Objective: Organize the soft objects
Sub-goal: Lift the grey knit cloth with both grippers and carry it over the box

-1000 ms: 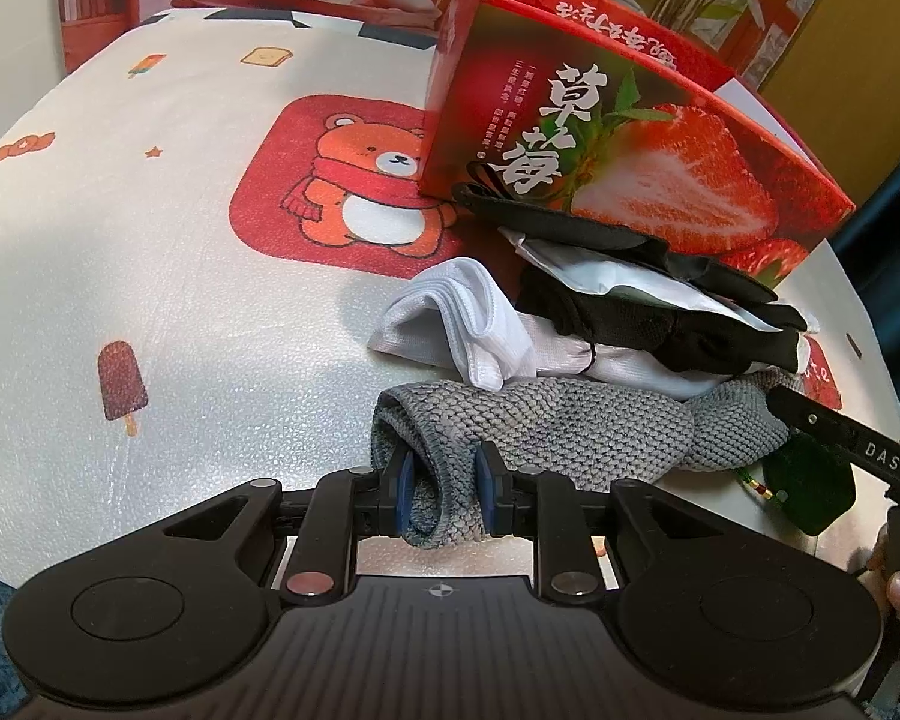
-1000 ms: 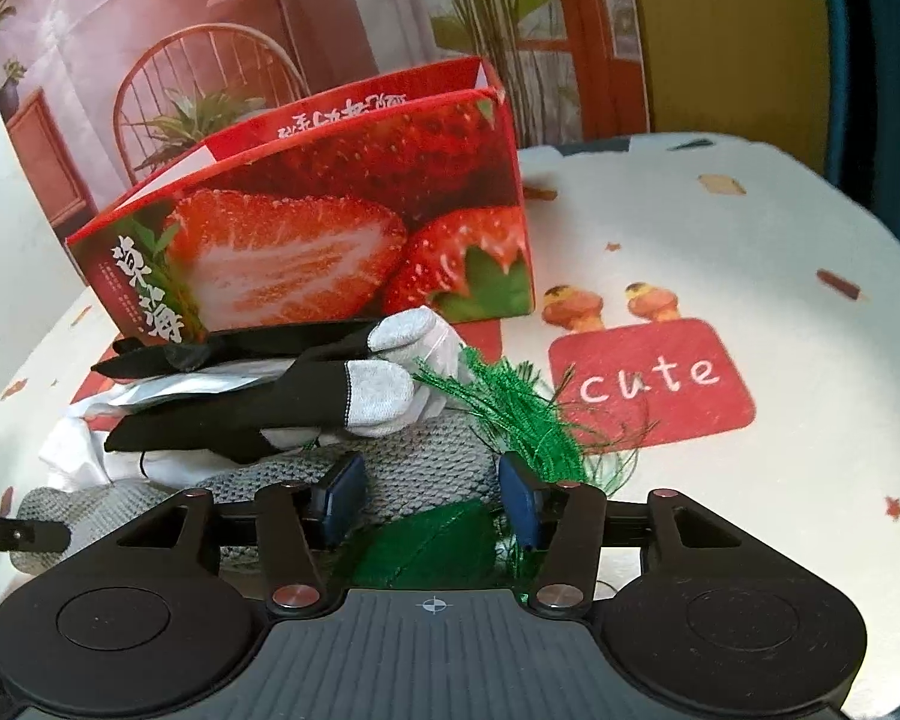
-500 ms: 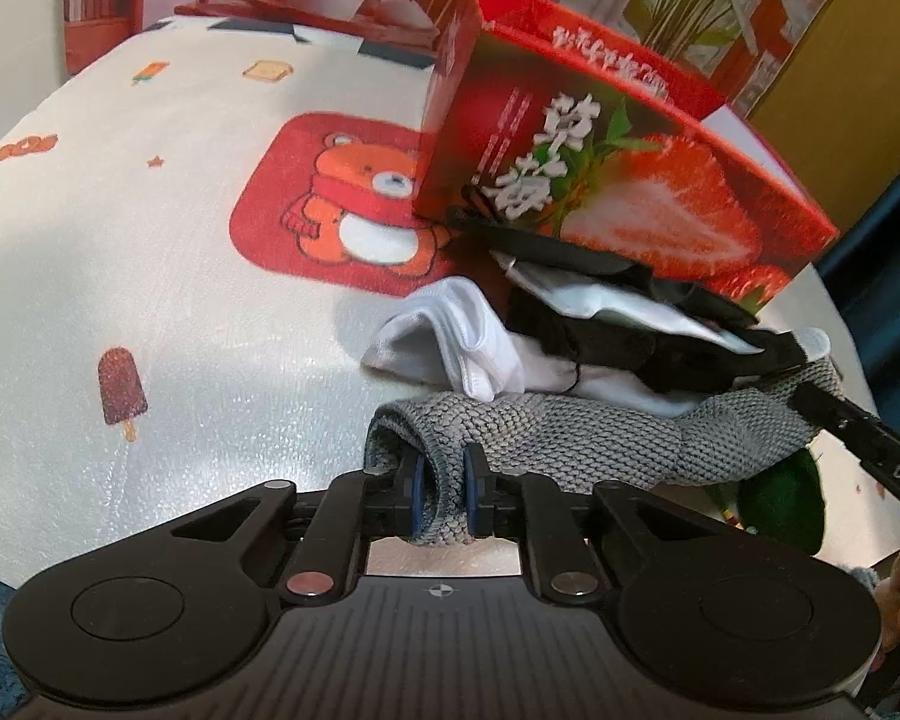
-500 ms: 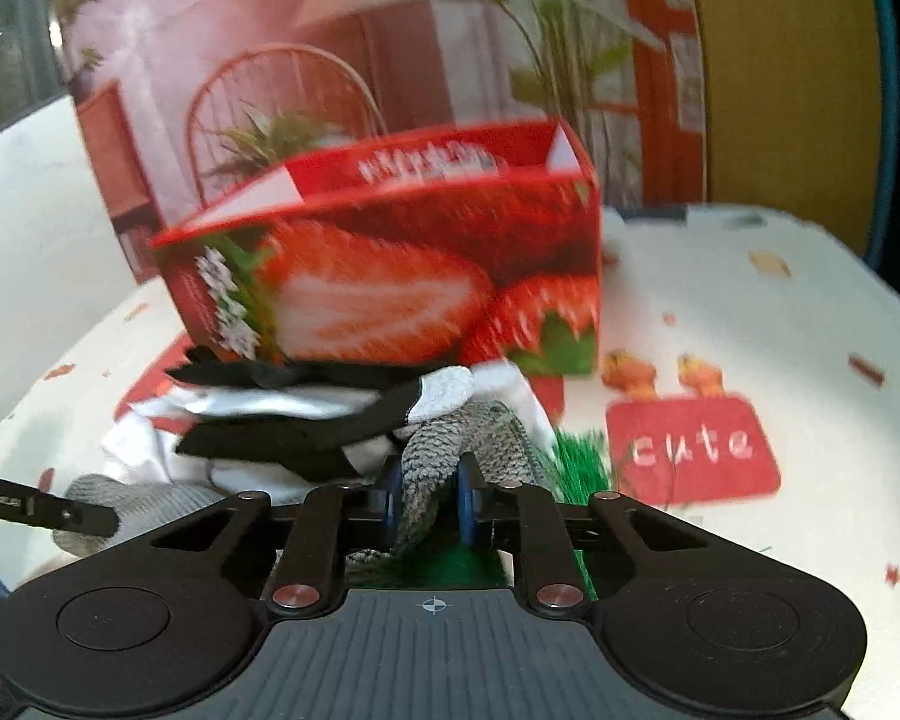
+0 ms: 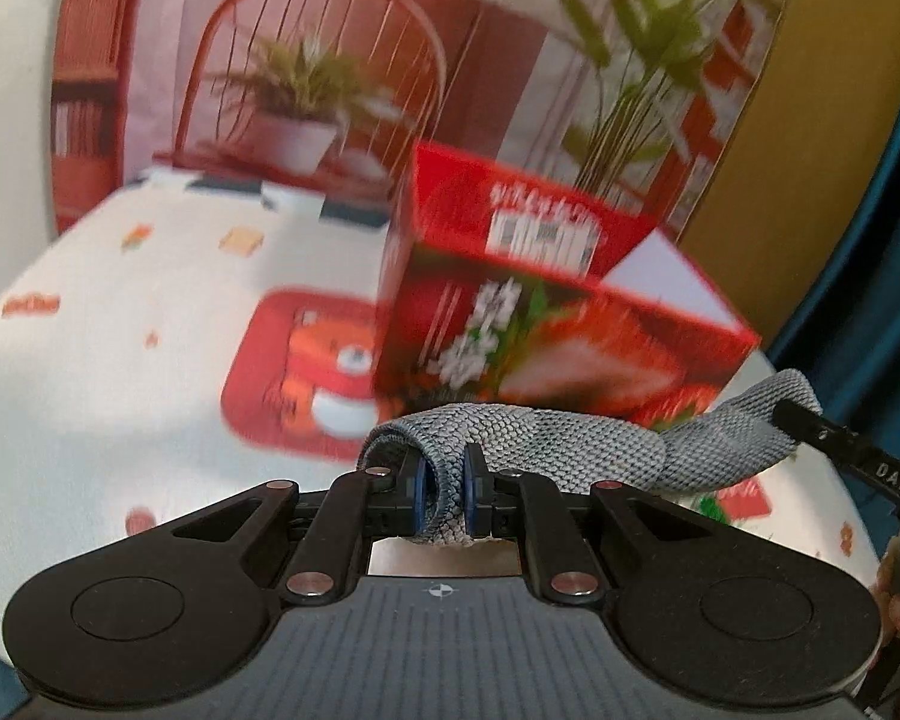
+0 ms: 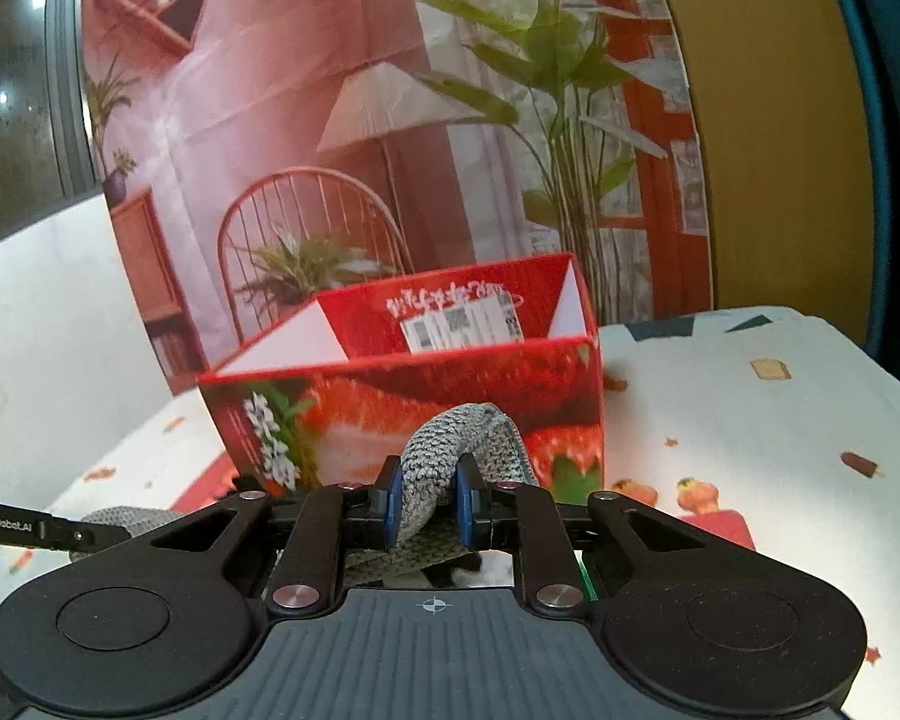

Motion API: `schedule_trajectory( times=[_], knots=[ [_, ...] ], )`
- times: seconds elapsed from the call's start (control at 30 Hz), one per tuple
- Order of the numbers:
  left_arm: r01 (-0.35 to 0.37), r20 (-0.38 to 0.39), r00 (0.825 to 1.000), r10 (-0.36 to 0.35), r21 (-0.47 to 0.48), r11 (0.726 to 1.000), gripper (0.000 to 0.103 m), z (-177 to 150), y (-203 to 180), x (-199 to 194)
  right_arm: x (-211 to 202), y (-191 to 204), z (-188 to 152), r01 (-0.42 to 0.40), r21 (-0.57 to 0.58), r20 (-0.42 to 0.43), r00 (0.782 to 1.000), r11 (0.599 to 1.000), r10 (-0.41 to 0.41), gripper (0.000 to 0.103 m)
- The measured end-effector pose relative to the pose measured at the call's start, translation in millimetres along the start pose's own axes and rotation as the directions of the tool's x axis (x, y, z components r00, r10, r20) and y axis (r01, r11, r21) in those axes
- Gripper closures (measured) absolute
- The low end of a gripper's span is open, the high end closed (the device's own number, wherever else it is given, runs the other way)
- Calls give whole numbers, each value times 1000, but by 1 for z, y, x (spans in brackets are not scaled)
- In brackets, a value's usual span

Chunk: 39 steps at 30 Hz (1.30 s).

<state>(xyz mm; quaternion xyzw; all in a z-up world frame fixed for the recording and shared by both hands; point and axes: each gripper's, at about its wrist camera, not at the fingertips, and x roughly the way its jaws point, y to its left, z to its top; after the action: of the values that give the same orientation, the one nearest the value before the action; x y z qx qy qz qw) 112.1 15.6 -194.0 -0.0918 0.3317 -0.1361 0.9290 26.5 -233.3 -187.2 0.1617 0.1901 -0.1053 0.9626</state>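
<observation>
While both grippers pinch opposite ends of the grey knitted cloth (image 5: pixel 546 444), it hangs slack between them in front of the open strawberry box (image 6: pixel 426 396), which sits just beyond the fingertips in both views. The left gripper (image 5: pixel 444 498) has its blue pads closed on a bunched fold at one end, and the right gripper (image 6: pixel 429 501) is clamped on a doubled-over hump at the other. I judge the main risk is the thick, loose knit creeping out from between the pads, since each grip holds only a small fold; a second risk is the sagging middle catching the box's near wall if the cloth is carried toward the opening too low. Only the left wrist view shows the full span of the cloth running out to the far gripper's finger, though it is blurred. Only the right wrist view shows the box's white inner walls, with its floor hidden behind the front wall.
</observation>
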Motion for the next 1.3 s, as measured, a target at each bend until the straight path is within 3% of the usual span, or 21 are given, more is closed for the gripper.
schedule_trajectory(
  times=[0.3,0.63,0.77,1.0,1.3],
  knots=[
    [26,102,994,-28,14,1000,90,55,-16,-6,13,-3,47,-22,4,80,997,1000,21,86],
    [-70,113,992,56,125,990,90,117,-46,40,62,-2,101,35,-106,97,995,994,-24,86],
    [-86,43,996,80,162,983,90,132,-55,74,88,-9,111,49,-117,60,997,992,-43,87],
    [-91,-113,987,118,220,971,90,132,-58,123,133,-18,106,54,-118,-102,993,992,-66,87],
    [-88,-198,969,146,277,957,90,131,-65,150,161,-23,91,54,-95,-221,973,994,-74,87]
  ],
)
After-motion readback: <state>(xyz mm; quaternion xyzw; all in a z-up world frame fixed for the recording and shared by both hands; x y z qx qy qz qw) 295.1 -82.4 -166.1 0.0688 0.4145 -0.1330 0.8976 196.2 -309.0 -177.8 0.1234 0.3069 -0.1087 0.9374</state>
